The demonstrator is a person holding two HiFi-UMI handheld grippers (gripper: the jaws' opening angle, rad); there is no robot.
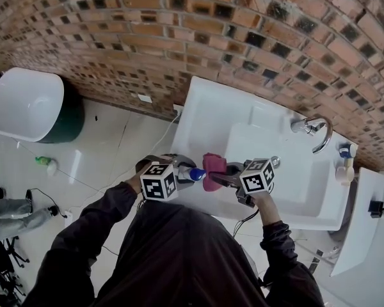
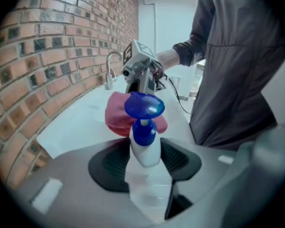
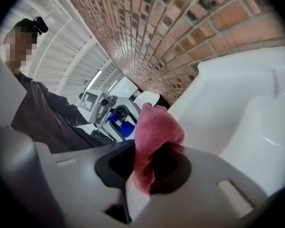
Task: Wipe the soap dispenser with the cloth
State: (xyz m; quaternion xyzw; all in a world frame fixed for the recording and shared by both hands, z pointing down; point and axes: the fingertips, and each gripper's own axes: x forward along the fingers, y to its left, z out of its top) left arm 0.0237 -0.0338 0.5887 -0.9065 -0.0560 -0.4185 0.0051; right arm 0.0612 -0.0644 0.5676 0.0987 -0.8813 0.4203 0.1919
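Observation:
My left gripper (image 2: 145,158) is shut on the soap dispenser (image 2: 145,141), a white bottle with a blue pump head, gripping it by the neck. Pinched in the shut jaws of my right gripper (image 3: 149,165), a pink cloth (image 3: 154,132) bunches out ahead of them. In the head view the dispenser (image 1: 193,173) and the cloth (image 1: 212,170) sit side by side, nearly touching, over the front edge of the white sink (image 1: 243,114). From the left gripper view the cloth (image 2: 116,115) lies just behind the pump head.
A chrome faucet (image 1: 315,132) stands at the sink's far right, with small bottles (image 1: 345,162) beside it. A brick wall (image 1: 243,31) backs the sink. On the floor to the left are a white tub (image 1: 25,104) and a green bottle (image 1: 46,163).

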